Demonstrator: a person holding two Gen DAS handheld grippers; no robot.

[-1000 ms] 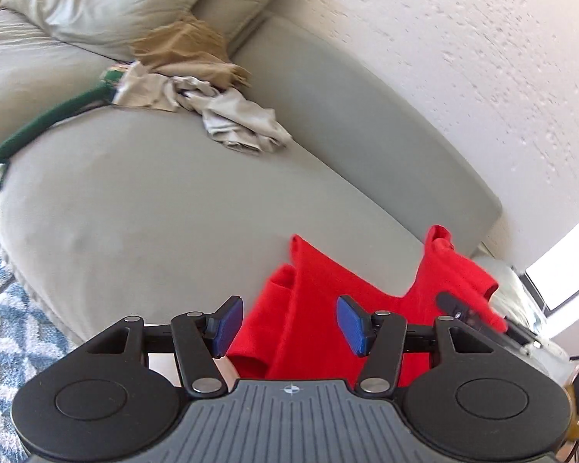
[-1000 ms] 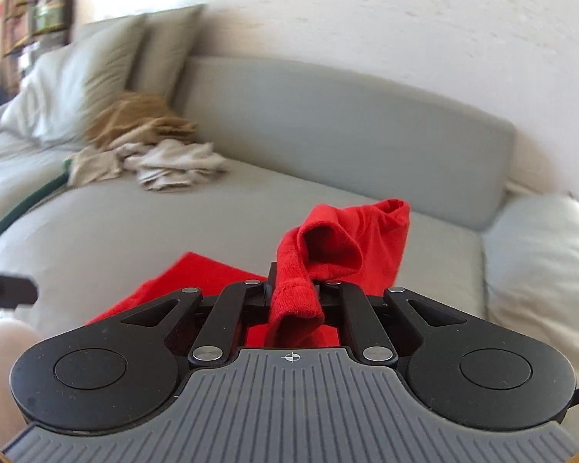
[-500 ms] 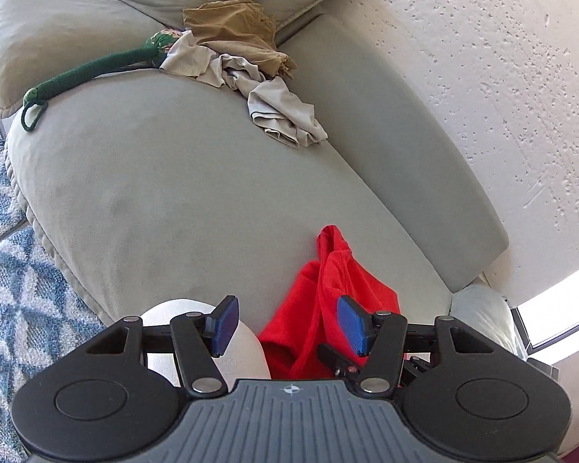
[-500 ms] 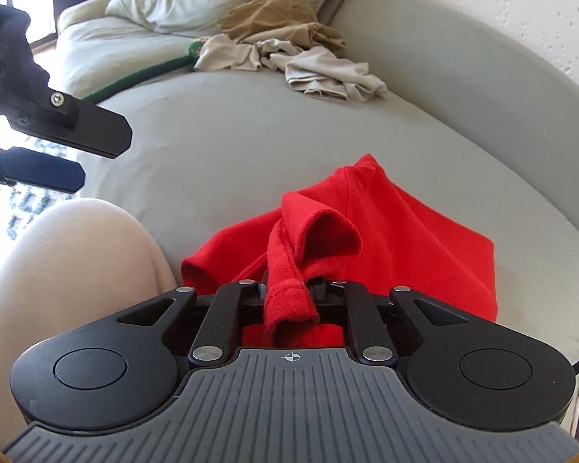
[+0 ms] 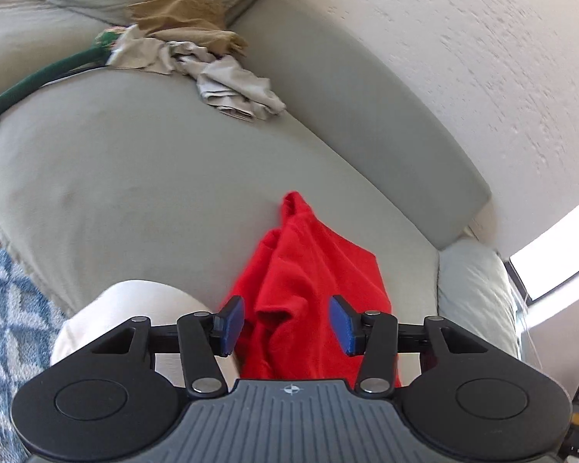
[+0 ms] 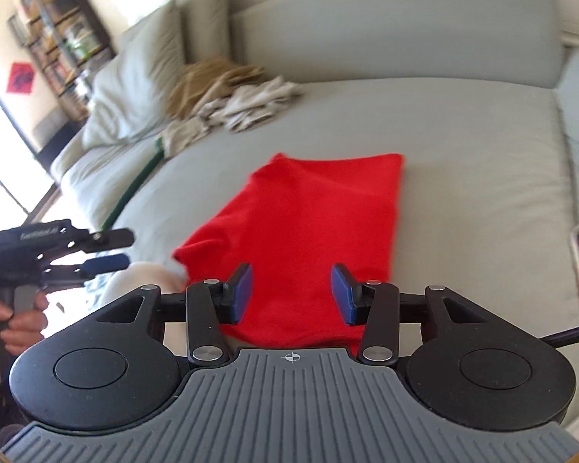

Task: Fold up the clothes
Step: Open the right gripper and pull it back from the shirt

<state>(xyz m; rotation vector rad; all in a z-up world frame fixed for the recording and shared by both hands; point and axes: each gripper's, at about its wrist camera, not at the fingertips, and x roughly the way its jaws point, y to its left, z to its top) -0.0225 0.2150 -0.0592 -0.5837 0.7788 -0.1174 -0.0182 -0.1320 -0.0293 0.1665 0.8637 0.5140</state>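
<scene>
Left gripper (image 5: 286,323): you hold it spread wide with nothing between the fingers, hovering over the near end of the red garment, as it did half a second ago.
Pile of clothes (image 5: 197,58): beige and tan pieces lie crumpled at the far left of the sofa (image 5: 135,177), well apart from the red one.
Red garment (image 6: 308,231): it lies on the sofa seat as a long, roughly doubled panel; from the left wrist view its near end looks bunched.
Right gripper (image 6: 292,294): half a second ago you had it clamped on a red fold; now it stands released and empty, just above the near edge.
Meaning: the fold is laid down; whether more folds follow can't be told.
</scene>
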